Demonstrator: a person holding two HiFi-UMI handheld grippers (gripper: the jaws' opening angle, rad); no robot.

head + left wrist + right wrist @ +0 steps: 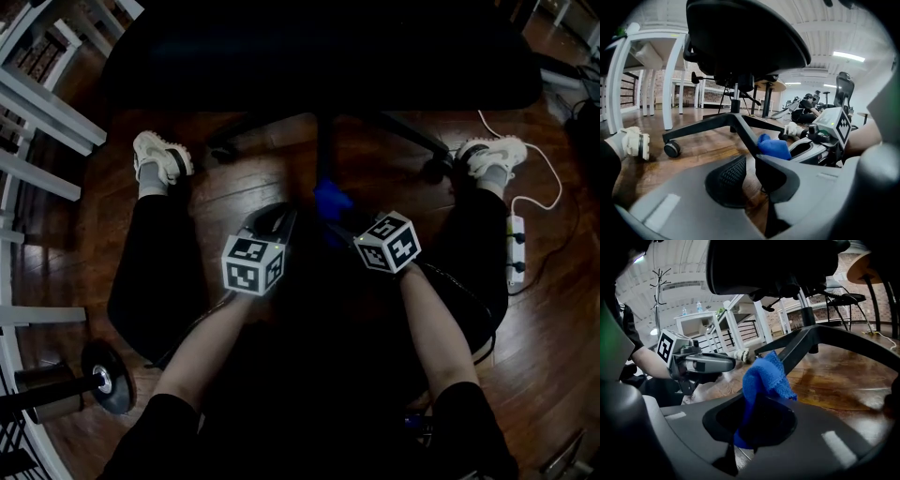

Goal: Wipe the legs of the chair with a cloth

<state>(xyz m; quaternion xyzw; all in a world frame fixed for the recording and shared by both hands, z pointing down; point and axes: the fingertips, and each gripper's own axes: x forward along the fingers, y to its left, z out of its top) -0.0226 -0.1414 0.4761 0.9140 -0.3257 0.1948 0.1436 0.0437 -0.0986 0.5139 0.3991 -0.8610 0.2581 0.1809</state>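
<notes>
While the person sits on the wooden floor (234, 187) with a shoe (161, 157) planted at either side, both tools reach in under the black chair (319, 47). The right hand-held gripper (754, 418) is clamped on a blue cloth (764, 376), which rises between its jaws in a bunch. The top of that bunch lies against the side of the chair leg (806, 345) that slopes down from the centre post toward the person. The left hand-held gripper (750, 171) has its jaws drawn together with nothing between them. It points at the same leg from the other side, close to the cloth; whether its tips touch the leg I cannot tell. Farther left, another leg ends in a wheel (671, 149) resting on the floor.
</notes>
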